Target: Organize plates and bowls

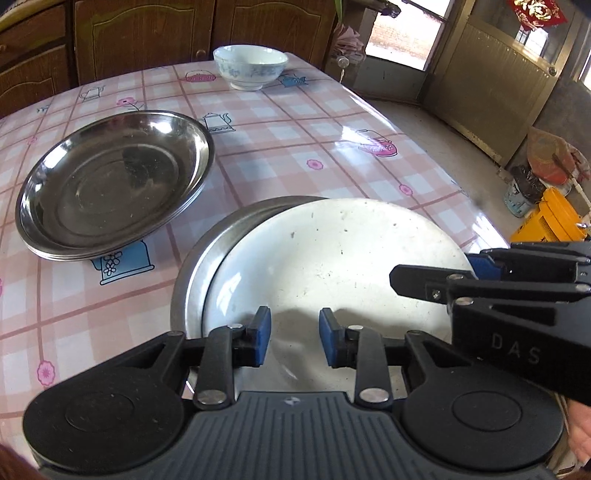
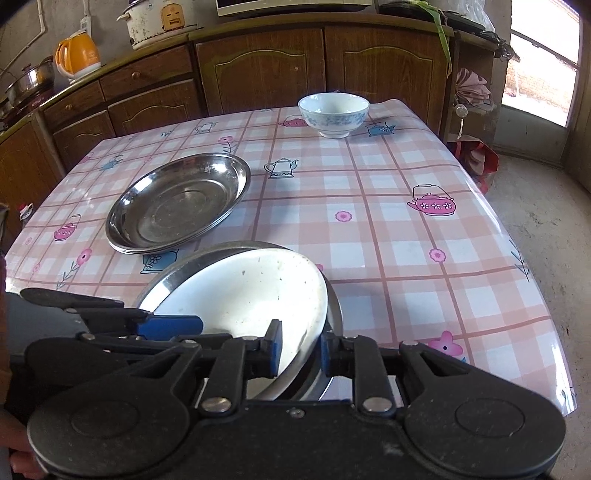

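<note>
A white plate (image 1: 332, 258) (image 2: 240, 291) lies off-centre in a steel plate (image 1: 207, 251) (image 2: 173, 273) near the table's front edge. My left gripper (image 1: 294, 336) hovers over the white plate's near rim, pads apart with nothing pinched between them; its blue pad (image 2: 170, 326) shows at the plate's left side. My right gripper (image 2: 301, 349) straddles the right rims of both plates, and its pads stand slightly off them; its finger (image 1: 424, 280) reaches in from the right. A stack of steel plates (image 1: 110, 184) (image 2: 177, 206) sits to the left. A blue-patterned white bowl (image 1: 250, 66) (image 2: 333, 114) stands at the far edge.
The table (image 2: 369, 221) wears a pink checked oilcloth and drops off at the right to a concrete floor. Brown cabinets (image 2: 258, 74) run behind it, carrying an orange kettle (image 2: 77, 55) and a rice cooker (image 2: 155, 22). Buckets (image 1: 546, 218) stand on the floor.
</note>
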